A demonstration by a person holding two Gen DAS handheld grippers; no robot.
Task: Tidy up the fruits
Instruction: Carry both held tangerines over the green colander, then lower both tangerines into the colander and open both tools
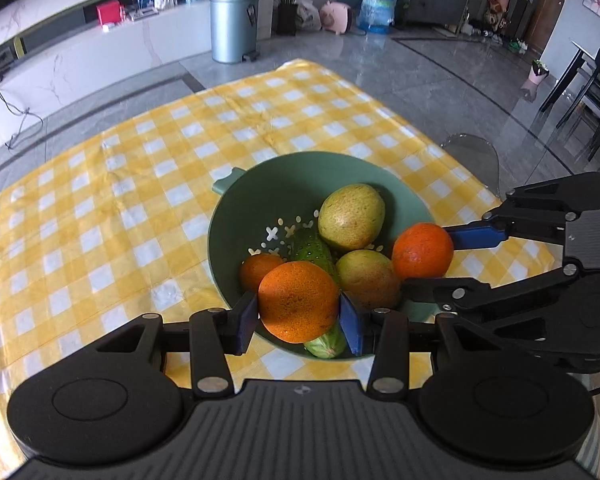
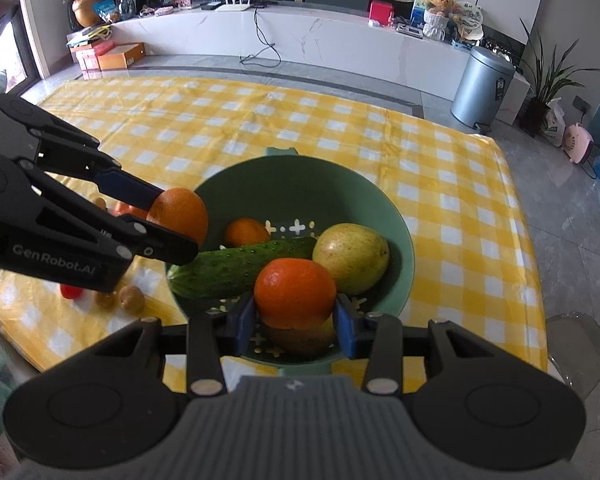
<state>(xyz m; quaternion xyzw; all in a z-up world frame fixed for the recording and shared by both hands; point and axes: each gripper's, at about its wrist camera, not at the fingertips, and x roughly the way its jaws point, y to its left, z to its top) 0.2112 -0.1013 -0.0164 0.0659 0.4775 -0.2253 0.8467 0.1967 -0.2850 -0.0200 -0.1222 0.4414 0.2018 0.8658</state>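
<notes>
Step in hand, by judgement: delivery of two oranges into the green colander (image 1: 220, 236), both at the point of release. Left gripper (image 1: 299, 314) clamped on an orange (image 1: 298, 300), jaws pressed to both its sides, held over the near rim. Right gripper (image 2: 295, 312) likewise clamped on a second orange (image 2: 295, 292), held above the bowl's near side; seen from the left view at the right rim (image 1: 422, 250). Already in the colander: a third orange (image 2: 246, 232), a cucumber (image 2: 236, 266) lying across the bottom, a pear (image 2: 352, 258) against the far wall and another pear (image 1: 366, 278) nearer. Next move calls for lowering each orange into a free gap, then parting the jaws; little bare floor left, so rolling against the pears likely. Oranges round, pitted skin, firm. Cucumber long, dark, warty. Pears yellow-green, speckled, smooth. Colander matte plastic with cross-shaped holes and a tab handle (image 1: 226, 180). Checked yellow cloth (image 1: 100, 208), creased. Small brown and red fruits (image 2: 132, 298) loose on the cloth beside the colander, not yet collected.
</notes>
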